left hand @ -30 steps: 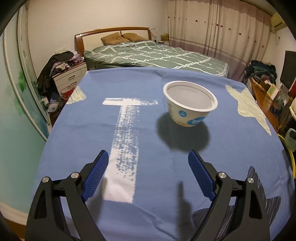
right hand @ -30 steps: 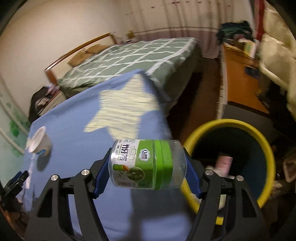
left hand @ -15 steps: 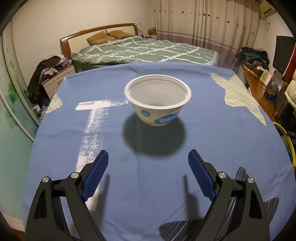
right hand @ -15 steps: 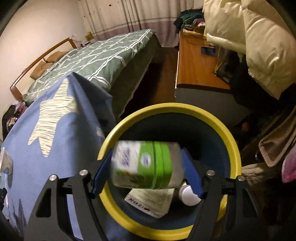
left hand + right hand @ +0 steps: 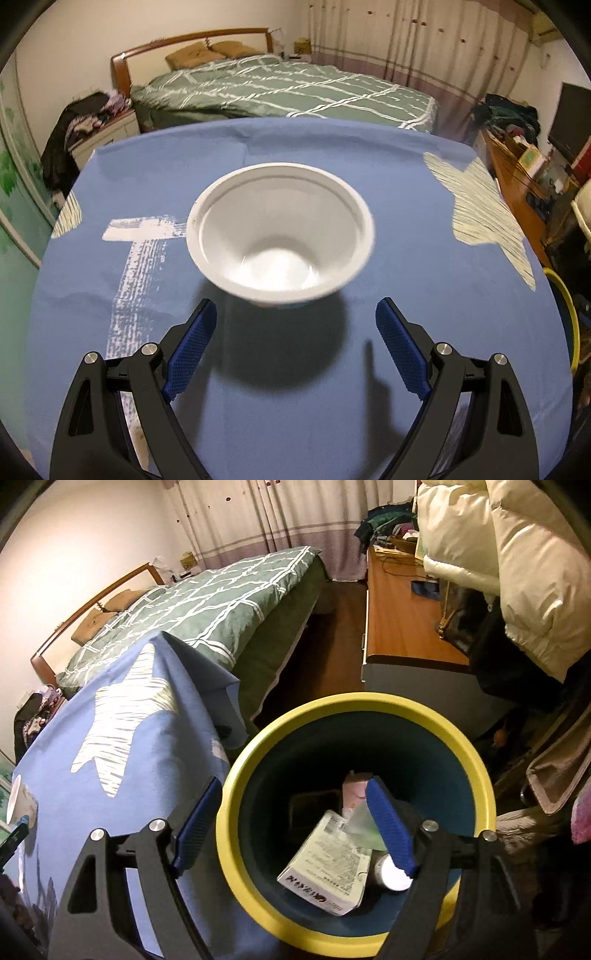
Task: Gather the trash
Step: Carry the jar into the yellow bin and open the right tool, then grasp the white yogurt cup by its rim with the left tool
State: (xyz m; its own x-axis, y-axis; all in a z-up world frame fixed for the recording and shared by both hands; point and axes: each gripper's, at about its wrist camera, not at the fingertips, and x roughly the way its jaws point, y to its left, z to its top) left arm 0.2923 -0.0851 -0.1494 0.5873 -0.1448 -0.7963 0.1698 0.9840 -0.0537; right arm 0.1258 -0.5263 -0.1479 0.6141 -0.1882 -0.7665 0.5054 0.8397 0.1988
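A white paper bowl [image 5: 280, 236] stands upright and empty on the blue tablecloth [image 5: 406, 229]. My left gripper [image 5: 295, 325] is open, its blue pads just short of the bowl, one on each side. My right gripper [image 5: 295, 805] is open and empty above the yellow-rimmed bin [image 5: 236, 797]. Inside the bin lie a white carton [image 5: 325, 864], a pink box [image 5: 352, 786], a white-capped item [image 5: 391, 875] and a blurred green shape [image 5: 365, 823]. The bowl also shows in the right wrist view [image 5: 20, 805], far left.
The bin stands on the floor by the table's right edge; its rim shows in the left wrist view [image 5: 565, 306]. A bed [image 5: 280, 88] lies beyond the table. A wooden desk [image 5: 402, 624] and a hanging white jacket [image 5: 517, 561] stand right of the bin.
My right gripper swung over the bin and opened; the green jar dropped out of it into the bin. My left gripper moved forward up to the bowl.
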